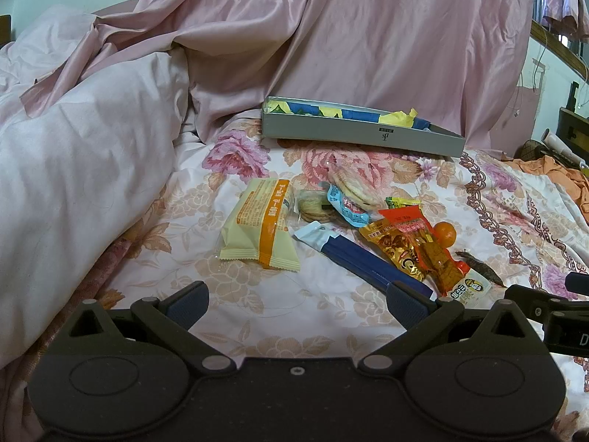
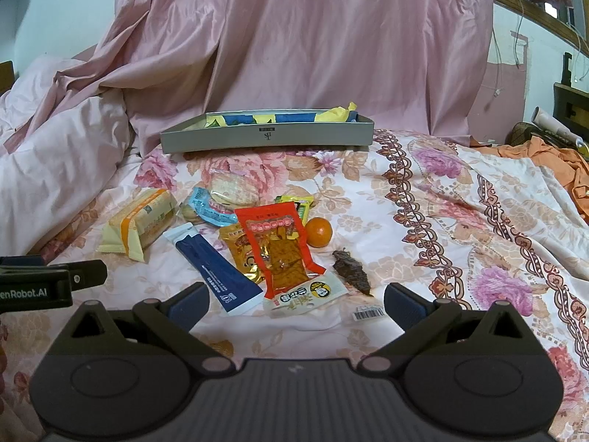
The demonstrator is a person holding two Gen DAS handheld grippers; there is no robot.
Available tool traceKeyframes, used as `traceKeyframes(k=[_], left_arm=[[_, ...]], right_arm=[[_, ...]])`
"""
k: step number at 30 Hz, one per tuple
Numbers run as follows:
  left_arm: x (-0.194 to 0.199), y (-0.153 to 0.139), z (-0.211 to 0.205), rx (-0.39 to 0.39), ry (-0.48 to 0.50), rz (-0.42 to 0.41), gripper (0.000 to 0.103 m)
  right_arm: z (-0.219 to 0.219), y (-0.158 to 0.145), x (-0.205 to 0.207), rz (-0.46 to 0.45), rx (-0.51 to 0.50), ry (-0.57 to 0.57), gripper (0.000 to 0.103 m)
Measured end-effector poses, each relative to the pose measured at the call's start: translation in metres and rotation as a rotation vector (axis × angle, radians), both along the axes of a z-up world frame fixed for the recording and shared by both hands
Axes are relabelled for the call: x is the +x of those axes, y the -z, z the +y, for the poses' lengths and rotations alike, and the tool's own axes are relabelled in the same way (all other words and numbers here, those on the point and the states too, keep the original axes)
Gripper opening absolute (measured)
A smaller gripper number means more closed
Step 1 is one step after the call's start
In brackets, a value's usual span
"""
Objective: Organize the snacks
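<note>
A pile of snacks lies on the floral bedsheet: a pale yellow cracker pack (image 1: 259, 230) (image 2: 141, 223), a dark blue sachet (image 1: 362, 259) (image 2: 215, 270), a red spicy-strip packet (image 1: 429, 246) (image 2: 283, 250), a gold packet (image 2: 239, 252), a mandarin (image 1: 445, 234) (image 2: 319, 232), rice crackers in clear wrap (image 1: 351, 188) (image 2: 232, 188) and a dark dried piece (image 2: 351, 272). Behind them stands a grey shallow box (image 1: 360, 134) (image 2: 268, 136) lined with blue and yellow paper. My left gripper (image 1: 298, 304) and right gripper (image 2: 294, 302) hover open just short of the pile, both holding nothing.
A white duvet (image 1: 73, 169) is heaped at the left and a pink sheet (image 2: 294, 37) hangs behind the box. Orange cloth (image 2: 552, 162) and clutter lie at the far right. A barcode sticker (image 2: 369, 312) lies near my right gripper.
</note>
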State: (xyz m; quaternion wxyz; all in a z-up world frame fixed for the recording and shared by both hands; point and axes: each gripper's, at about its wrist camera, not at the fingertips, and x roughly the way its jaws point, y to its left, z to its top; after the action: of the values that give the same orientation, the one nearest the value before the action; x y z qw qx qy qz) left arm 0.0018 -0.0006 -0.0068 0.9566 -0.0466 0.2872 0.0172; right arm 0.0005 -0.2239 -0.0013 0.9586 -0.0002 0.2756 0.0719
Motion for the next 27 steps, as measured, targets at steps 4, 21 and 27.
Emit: traceKeyframes(k=[4, 21, 27], left_arm=[[0.000, 0.000, 0.000, 0.000, 0.000, 0.001, 0.102], [0.006, 0.004, 0.003, 0.028, -0.035, 0.071, 0.102], [0.025, -0.001, 0.011, 0.020, -0.063, 0.143, 0.102]], right_arm=[[0.000, 0.000, 0.000, 0.000, 0.000, 0.000, 0.103], [0.000, 0.002, 0.001, 0.010, -0.014, -0.008, 0.103], [0.003, 0.005, 0.009, 0.021, -0.041, -0.034, 0.103]])
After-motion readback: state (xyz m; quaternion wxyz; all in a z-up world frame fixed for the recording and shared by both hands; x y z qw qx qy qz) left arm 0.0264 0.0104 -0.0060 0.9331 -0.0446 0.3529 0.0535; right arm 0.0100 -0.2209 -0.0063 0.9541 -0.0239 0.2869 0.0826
